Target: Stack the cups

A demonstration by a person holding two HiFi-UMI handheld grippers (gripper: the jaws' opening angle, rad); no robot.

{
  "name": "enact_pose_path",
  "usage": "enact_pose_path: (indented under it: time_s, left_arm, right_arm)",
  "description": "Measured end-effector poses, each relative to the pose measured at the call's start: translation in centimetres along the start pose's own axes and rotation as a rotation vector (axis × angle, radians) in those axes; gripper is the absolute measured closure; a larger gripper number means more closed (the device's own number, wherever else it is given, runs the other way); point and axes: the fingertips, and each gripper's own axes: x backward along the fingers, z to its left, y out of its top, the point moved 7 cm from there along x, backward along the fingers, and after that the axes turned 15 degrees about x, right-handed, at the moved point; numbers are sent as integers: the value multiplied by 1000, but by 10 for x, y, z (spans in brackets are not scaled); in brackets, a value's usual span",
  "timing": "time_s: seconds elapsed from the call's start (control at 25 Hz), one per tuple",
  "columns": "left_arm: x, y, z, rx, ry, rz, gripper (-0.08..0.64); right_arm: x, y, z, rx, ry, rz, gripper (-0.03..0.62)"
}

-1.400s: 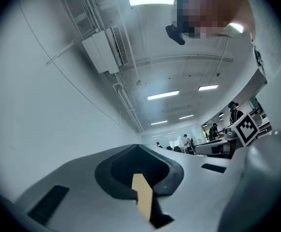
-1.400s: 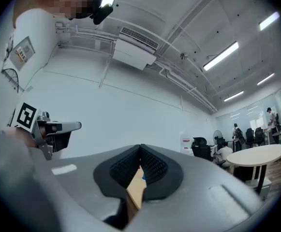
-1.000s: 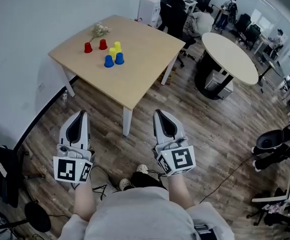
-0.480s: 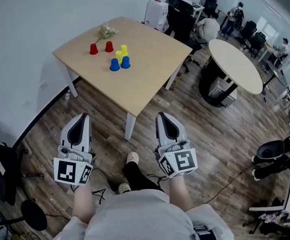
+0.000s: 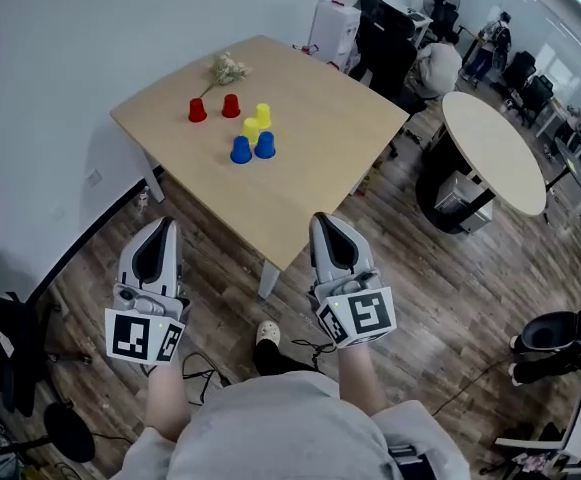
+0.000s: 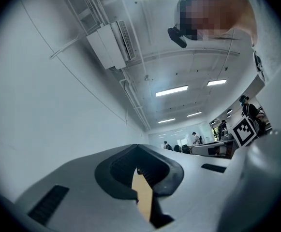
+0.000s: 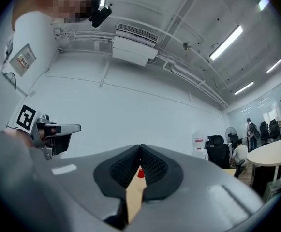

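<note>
Several small cups stand on the square wooden table (image 5: 310, 183) in the head view: two red cups (image 5: 198, 110), two yellow cups (image 5: 262, 115) and two blue cups (image 5: 240, 149), all apart and upside down. My left gripper (image 5: 163, 226) and right gripper (image 5: 324, 219) hang over the floor, short of the table's near edge, both shut and empty. In the left gripper view the left gripper (image 6: 138, 149) points up at wall and ceiling. Through the gap under the right gripper (image 7: 140, 150), in its own view, a red cup (image 7: 140, 174) shows.
A sprig of dried flowers (image 5: 228, 68) lies at the table's far side. A round table (image 5: 492, 148), office chairs and people are at the back right. A black stand (image 5: 10, 338) and cables (image 5: 195, 373) sit on the wooden floor near my feet.
The table and cups have shifted nearer and to the right in the head view as I step forward. Both grippers stay shut in about the same place.
</note>
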Motion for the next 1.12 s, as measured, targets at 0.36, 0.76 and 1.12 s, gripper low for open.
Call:
enact_pose_path:
  time_s: [0.36,0.76,1.12]
  left_arm:
    - [-86,-8,19,-19,3,-17,560]
    - [-144,-23,23,-26,-8,-9,560]
    - [-188,-32,64,4,-63,2,560]
  right_arm:
    - [-73,-23,-50,-7,44,-26,581]
    - [-111,-46,-86,-35,48,-27,581]
    - [-154,-60,-88,-38,3,8,581]
